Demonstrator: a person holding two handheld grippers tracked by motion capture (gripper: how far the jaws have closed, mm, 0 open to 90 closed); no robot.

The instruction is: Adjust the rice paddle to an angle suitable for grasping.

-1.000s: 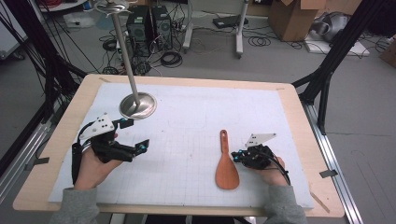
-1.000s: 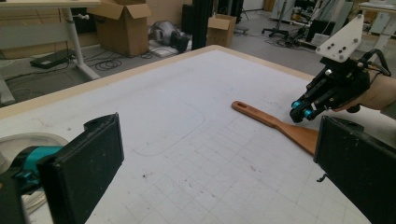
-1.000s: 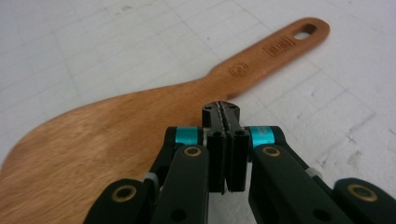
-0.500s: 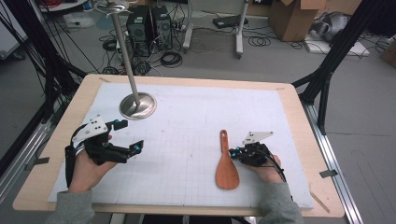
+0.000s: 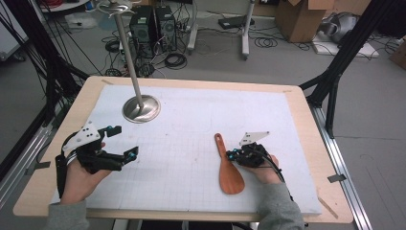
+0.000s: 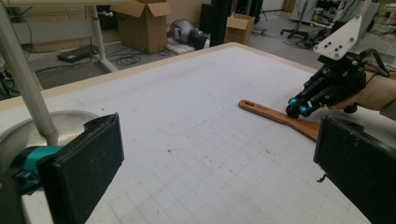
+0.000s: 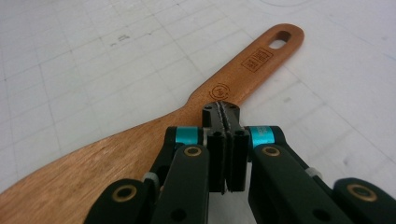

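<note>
Wooden spatula (image 5: 229,167) lies flat on the gridded mat, front right — not picked up. Right gripper (image 7: 221,108) jaws pressed together, empty, tips at its neck. Left gripper (image 5: 120,142) wide open, well apart.

The white gridded mat on the worktop (image 5: 201,120) lies bare across its middle and far right — a wide open lane between the two hands. One obstacle stands at the far left: a metal stand (image 5: 141,108) with a round base and a tall pole rising out of the high view, just ahead of the left claw (image 5: 122,142), whose jaws stand wide apart. Near the right edge the wooden spatula (image 5: 229,167) lies flat, with the right claw (image 5: 231,155) pressed shut against its neck — low things, with room on their left.
</note>
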